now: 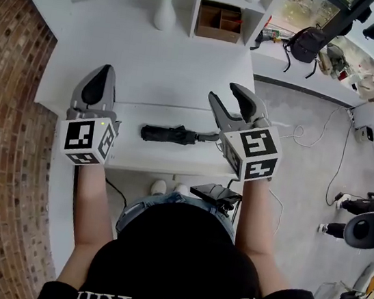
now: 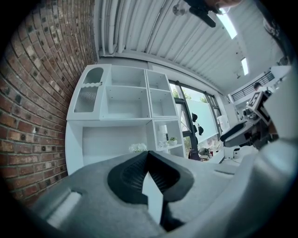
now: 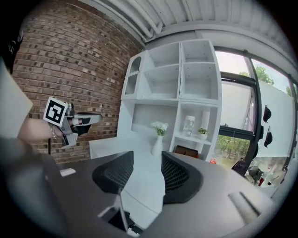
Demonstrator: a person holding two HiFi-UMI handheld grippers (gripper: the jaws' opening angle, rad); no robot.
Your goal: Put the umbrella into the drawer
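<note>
Here, the left tongs (image 1: 102, 77) are pressed together with nothing in them, while the right tongs (image 1: 227, 97) stand spread, also empty. Both are held up over the near part of the white desk (image 1: 150, 64). Between them the black folded umbrella (image 1: 168, 134) lies flat on that desk, gripped by neither. Farther back stands a white vase of pale flowers (image 1: 165, 11); a red brick wall (image 1: 1, 98) runs along the left.

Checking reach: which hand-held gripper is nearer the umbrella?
Right. The right hand-held gripper is beside one end of the umbrella; the left hand-held gripper is farther off, beyond the other end.
</note>
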